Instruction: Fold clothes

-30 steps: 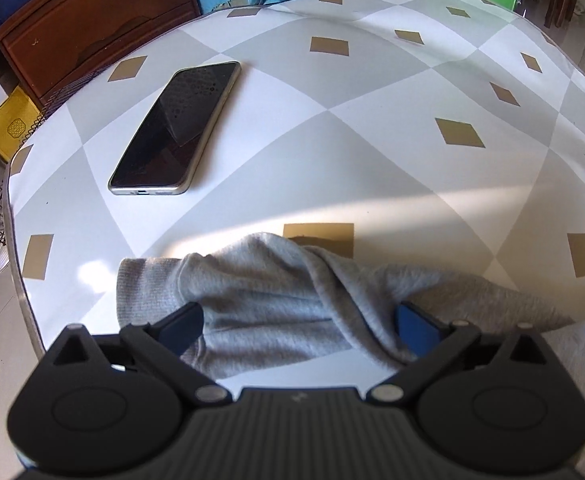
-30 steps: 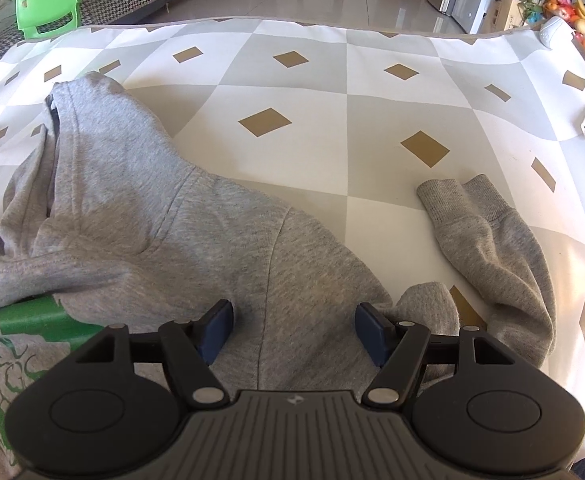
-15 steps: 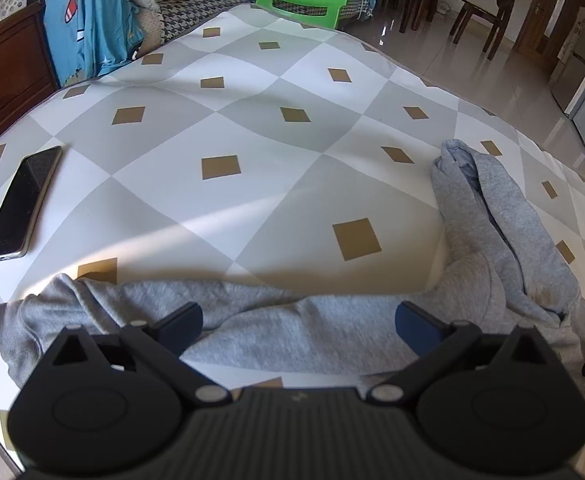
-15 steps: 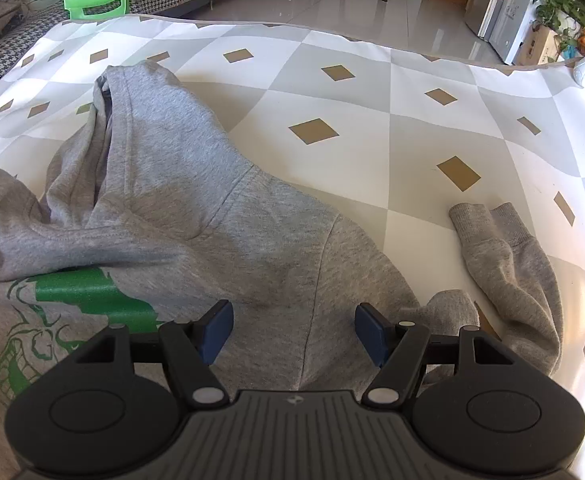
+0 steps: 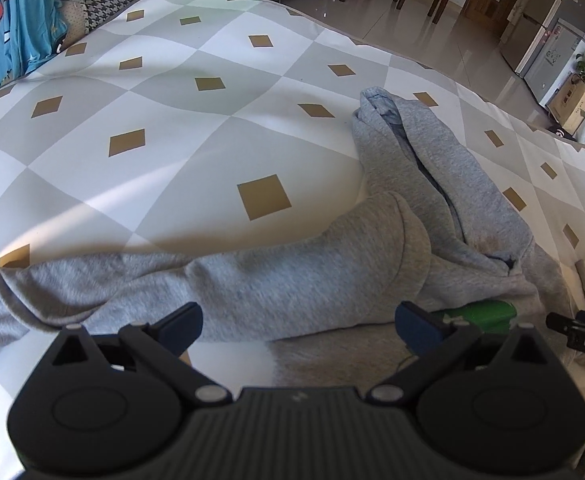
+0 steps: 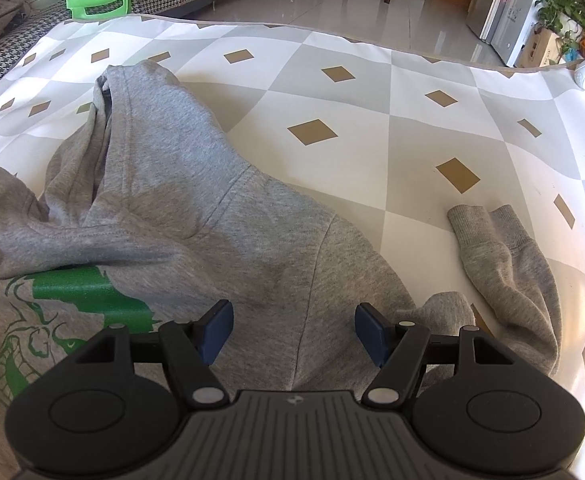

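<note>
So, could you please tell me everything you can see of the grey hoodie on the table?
The grey hoodie is soft heathered fleece with a green print on its chest. It lies spread and rumpled on the checked tablecloth, hood bunched away from the cameras. One sleeve stretches across the front; the other sleeve curls back beside the body, its ribbed cuff flat. Both grippers' jaws stand open above the hoodie, gripping nothing.

Bright sunlight, soft shadows, sharp focus, fisheye-bent edges.
</note>
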### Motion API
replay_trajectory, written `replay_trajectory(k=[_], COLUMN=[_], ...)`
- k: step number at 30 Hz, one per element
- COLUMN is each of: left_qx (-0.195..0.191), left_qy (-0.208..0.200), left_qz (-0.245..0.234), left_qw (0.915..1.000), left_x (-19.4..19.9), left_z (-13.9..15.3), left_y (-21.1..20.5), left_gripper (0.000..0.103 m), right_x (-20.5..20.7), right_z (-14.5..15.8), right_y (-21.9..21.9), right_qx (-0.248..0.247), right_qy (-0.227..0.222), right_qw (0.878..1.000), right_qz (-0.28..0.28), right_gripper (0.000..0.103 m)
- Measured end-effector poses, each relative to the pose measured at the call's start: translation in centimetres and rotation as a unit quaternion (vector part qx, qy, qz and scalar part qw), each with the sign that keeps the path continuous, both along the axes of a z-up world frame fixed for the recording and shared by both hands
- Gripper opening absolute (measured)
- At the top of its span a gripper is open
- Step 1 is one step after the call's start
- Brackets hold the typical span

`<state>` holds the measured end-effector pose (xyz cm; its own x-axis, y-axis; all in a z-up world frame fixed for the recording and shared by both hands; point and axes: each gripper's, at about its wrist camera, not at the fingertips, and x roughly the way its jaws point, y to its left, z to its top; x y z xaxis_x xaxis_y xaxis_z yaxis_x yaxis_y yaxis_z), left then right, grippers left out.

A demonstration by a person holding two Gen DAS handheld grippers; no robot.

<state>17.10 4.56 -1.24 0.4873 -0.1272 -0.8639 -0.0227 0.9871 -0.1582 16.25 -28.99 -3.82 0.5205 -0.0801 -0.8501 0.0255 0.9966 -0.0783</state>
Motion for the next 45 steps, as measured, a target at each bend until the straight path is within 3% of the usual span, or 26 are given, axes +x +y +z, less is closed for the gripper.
replay_trajectory(k=[5, 9, 13, 15, 20, 25, 29, 35, 45], left_qx=[0.06, 0.059, 0.046, 0.034, -0.031, -0.004, -0.009, -0.014, -0.012], left_qy=[-0.039, -0.041, -0.023, -0.007, 0.004, -0.008, -0.001, -0.001, 0.004], left_qz=[-0.053, -0.045, -0.017, -0.005, 0.053, 0.073, 0.09, 0.106, 0.115], left_qw=[0.9961, 0.9964, 0.9986, 0.9994, 0.9981, 0.9973, 0.9959, 0.9943, 0.9933], left_x=[0.0, 0.3, 0.8, 1.0, 0.9, 0.7, 0.7, 0.6, 0.6], left_z=[0.2, 0.2, -0.5, -1.0, -0.6, 0.1, 0.0, 0.1, 0.0], left_y=[-1.1, 0.3, 2.8, 3.8, 7.0, 8.0, 8.9, 10.2, 11.1], left_gripper=[0.103, 0.101, 0.074, 0.069, 0.072, 0.088, 0.092, 0.092, 0.093], right_x=[-0.1, -0.3, -0.4, -0.5, -0.9, -0.7, -0.6, -0.6, 0.8], right_z=[0.6, 2.0, 3.4, 4.1, 5.1, 4.1, 3.0, 2.2, 0.9], right_y=[0.0, 0.4, 2.1, 3.5, 8.4, 13.4, 16.8, 19.5, 21.3], right_qx=[0.006, 0.031, 0.062, 0.075, 0.101, 0.108, 0.088, 0.075, 0.072], right_qy=[-0.015, -0.044, -0.074, -0.089, -0.126, -0.129, -0.135, -0.146, -0.151], right_qw=[1.0, 0.998, 0.995, 0.991, 0.976, 0.962, 0.955, 0.946, 0.947], right_qz=[0.002, 0.011, 0.034, 0.058, 0.144, 0.215, 0.248, 0.278, 0.274], right_gripper=[0.065, 0.065, 0.065, 0.065, 0.065, 0.065, 0.065, 0.066, 0.066])
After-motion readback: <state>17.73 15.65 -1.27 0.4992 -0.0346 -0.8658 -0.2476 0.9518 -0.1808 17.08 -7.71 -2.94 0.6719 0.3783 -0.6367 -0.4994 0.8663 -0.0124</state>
